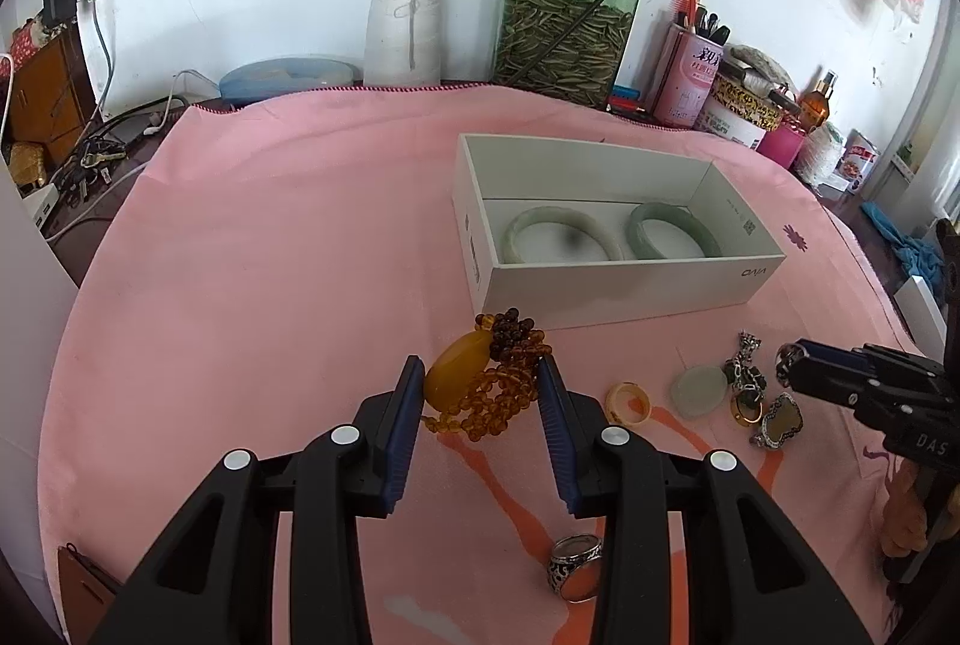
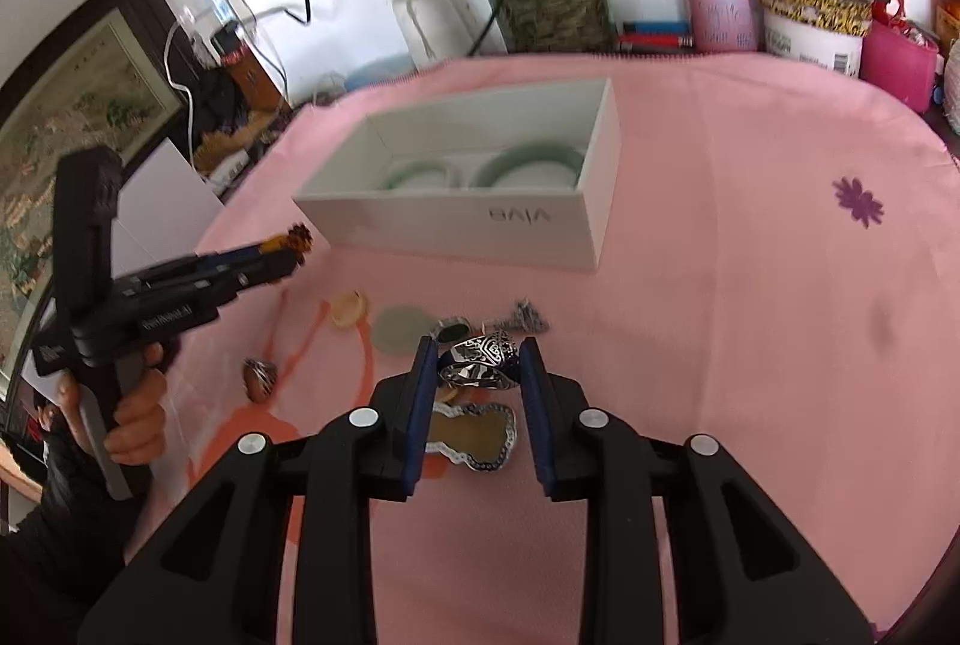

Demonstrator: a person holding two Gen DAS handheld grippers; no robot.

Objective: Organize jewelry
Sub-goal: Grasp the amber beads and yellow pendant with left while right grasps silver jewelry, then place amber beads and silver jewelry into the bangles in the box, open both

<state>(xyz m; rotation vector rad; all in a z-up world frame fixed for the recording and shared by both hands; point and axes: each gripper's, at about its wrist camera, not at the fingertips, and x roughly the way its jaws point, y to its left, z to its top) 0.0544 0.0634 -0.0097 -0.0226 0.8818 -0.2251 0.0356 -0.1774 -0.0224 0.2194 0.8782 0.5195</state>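
L gripper [image 1: 480, 375] is clamped on the amber bead necklace [image 1: 480, 381], pads touching pendant on one side & beads on the other, just in front of the white box [image 1: 630, 279], which holds two jade bangles [image 1: 561, 231]. R gripper [image 2: 477, 363] has its fingers closed on a patterned silver ring [image 2: 480, 360], also on the near side of the box, w/ a gourd-shaped pendant [image 2: 474, 435] lying on the pink cloth [image 2: 750, 285] under the fingers. Rest of loose pieces, incl. pale jade disc [image 2: 399, 330], sit near the box front, beside R fingers.

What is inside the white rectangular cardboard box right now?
Two pale green jade bangles lie flat, side by side, in the white cardboard box. The near wall hides the floor's front strip.
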